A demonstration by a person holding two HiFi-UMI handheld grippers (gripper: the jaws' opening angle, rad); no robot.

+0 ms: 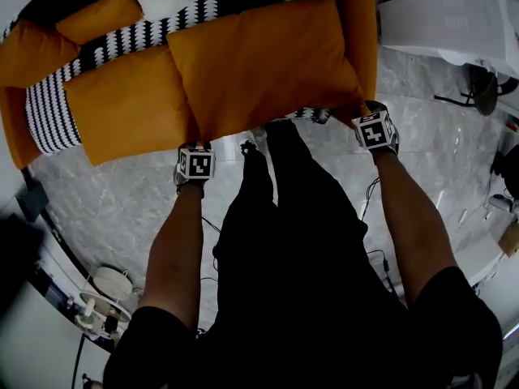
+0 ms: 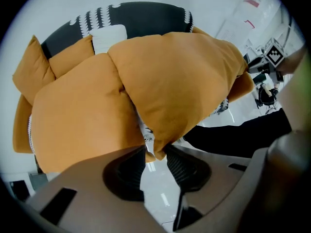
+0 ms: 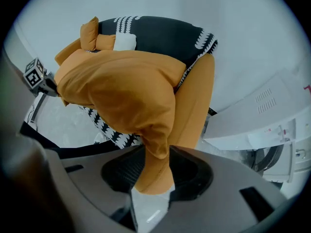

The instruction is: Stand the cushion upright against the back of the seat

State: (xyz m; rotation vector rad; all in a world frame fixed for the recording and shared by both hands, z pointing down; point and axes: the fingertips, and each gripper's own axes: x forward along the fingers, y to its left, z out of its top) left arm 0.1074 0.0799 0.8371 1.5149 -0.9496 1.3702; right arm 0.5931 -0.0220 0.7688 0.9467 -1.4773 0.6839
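Orange fabric sits between both pairs of jaws. The cushion (image 1: 268, 63) lies flat on the seat of the sofa (image 1: 49, 112), with its near edge hanging over the sofa's front, and we have a gripper at each near corner.

The left gripper (image 2: 155, 155) has its fingers apart, and only the very tip of a corner is between them. The right gripper (image 3: 157, 168) is not clamped either, though a thicker fold of the other corner reaches deeper into its gap.

The left side worries us most. If we close on so little cloth, we expect the tip to slip free as the cushion swings up toward the sofa's back. The cushion would then twist on the right grip alone and could flop off the sofa's front.

Its far-left edge also lies against a second orange cushion (image 1: 130, 104) on the sofa seat, and a careless lift may drag that one askew.
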